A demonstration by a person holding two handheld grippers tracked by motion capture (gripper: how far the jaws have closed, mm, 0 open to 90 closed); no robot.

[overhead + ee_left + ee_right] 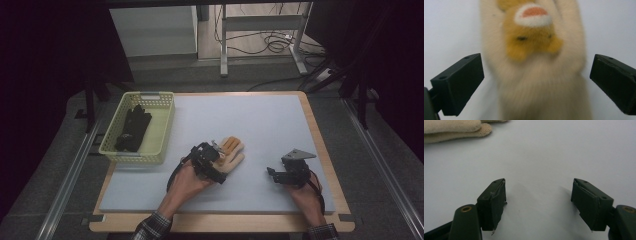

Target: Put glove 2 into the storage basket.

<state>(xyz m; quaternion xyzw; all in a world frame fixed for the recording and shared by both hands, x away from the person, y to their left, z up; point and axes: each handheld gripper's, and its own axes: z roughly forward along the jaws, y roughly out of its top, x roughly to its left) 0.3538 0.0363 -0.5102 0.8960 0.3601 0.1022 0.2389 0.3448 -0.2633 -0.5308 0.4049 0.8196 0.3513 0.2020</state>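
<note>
High view: a yellow slatted plastic basket (159,131) holding dark gloves sits at the grey mat's far-left corner, and mid-mat lies a cream knitted glove with an orange bear patch (231,155). The left gripper (216,159) straddles its cuff, jaws wide, pads not touching; fingers point away along the gripper's line. The right gripper (272,172) hovers near the right edge, spread and empty.

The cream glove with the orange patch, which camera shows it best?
The left gripper view: the glove lies close up between open jaws, though blurred. The high view shows it whole but small; the right gripper view catches its fingertips.
</note>
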